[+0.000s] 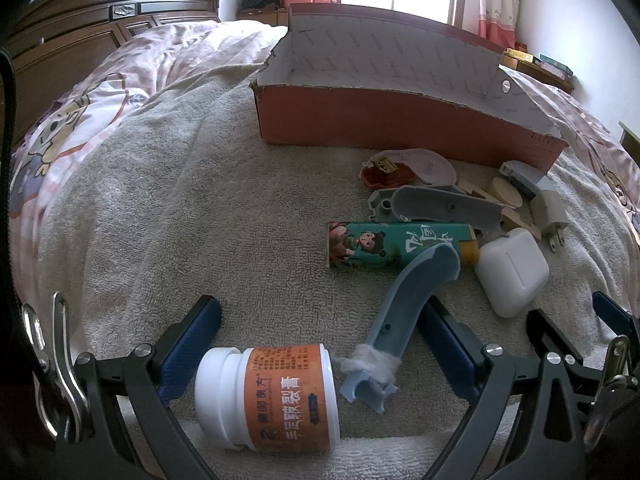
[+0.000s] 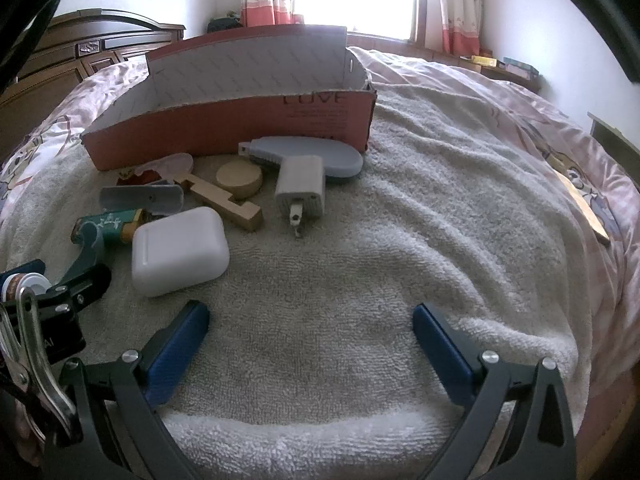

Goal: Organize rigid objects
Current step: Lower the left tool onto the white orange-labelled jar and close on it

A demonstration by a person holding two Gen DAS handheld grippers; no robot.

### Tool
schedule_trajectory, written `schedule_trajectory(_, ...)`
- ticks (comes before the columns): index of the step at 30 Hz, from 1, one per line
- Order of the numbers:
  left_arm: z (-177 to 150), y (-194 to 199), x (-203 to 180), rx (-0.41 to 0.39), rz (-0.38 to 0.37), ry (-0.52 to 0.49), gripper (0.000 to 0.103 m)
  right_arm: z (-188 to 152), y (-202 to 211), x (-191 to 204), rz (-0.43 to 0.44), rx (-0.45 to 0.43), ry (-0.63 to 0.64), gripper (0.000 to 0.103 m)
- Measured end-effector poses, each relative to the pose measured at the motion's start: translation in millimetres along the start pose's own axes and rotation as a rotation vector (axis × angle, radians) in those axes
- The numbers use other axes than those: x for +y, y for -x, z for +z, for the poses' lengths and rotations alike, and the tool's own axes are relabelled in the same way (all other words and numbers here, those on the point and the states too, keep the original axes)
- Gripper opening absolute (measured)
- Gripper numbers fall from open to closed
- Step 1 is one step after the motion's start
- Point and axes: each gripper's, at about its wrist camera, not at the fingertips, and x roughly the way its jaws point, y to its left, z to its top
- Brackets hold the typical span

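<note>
Left gripper: lower centre of the left wrist view; 2 blue-padded fingers spread wide, clamped on nothing.
Jar: white, orange label with Chinese characters, lying on its side between the spread fingers, cap toward the left finger; whether it touches the pad cannot be told.
Blue curved part: beside the jar, white fluff at its lower end, lying just beside the right finger.
Right gripper: lower centre of the right wrist view; fingers apart over bare towel, holding nothing.
White case: left of centre, near the left fingertip.
Teal carton: cartoon girl and Chinese script, centre right of the left wrist view.
Charger plug: prongs toward the camera, resting against a grey-blue casing.
Wooden disc and wooden notched block: touching, centre of the right wrist view.
Cardboard box: open, red outside, printed "LOVE"; upper centre, behind all loose items.
</note>
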Motion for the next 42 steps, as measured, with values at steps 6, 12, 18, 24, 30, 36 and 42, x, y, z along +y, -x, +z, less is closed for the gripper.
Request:
schedule_trajectory(6,-0.1,0.1,-0.1,-0.001,0.0,0.0,0.1,2.8,-0.2,2.2,0.001,-0.002,0.0,0.103)
schedule_trajectory(12,-0.1,0.0,0.0,0.0,0.0,0.0,0.1,9.8,-0.5,-2.2,0.006,-0.005,-0.004,0.103)
schedule_trajectory(18,1.9,1.5,0.4,-0.011,0.006,-0.002,0.095,9.1,-0.8,-1.7,0.006,-0.008,-0.003,0.103)
schedule_trajectory(24,3.3,15.6,0.3,-0.062,0.007,-0.005,0.08,8.4,-0.7,-1.8,0.008,-0.009,-0.004,0.103)
schedule_trajectory(30,8.5,17.3,3.4,-0.057,-0.025,-0.002,0.064,8.1,-0.7,-1.6,0.007,-0.011,-0.004,0.103)
schedule_trajectory(36,6.3,10.3,-0.2,-0.018,-0.006,-0.022,0.055,7.9,-0.8,-1.6,0.008,-0.011,-0.004,0.103)
schedule_trajectory(42,5.8,14.5,3.6,-0.012,-0.027,-0.015,0.046,7.4,-0.7,-1.8,0.011,-0.011,-0.008,0.103)
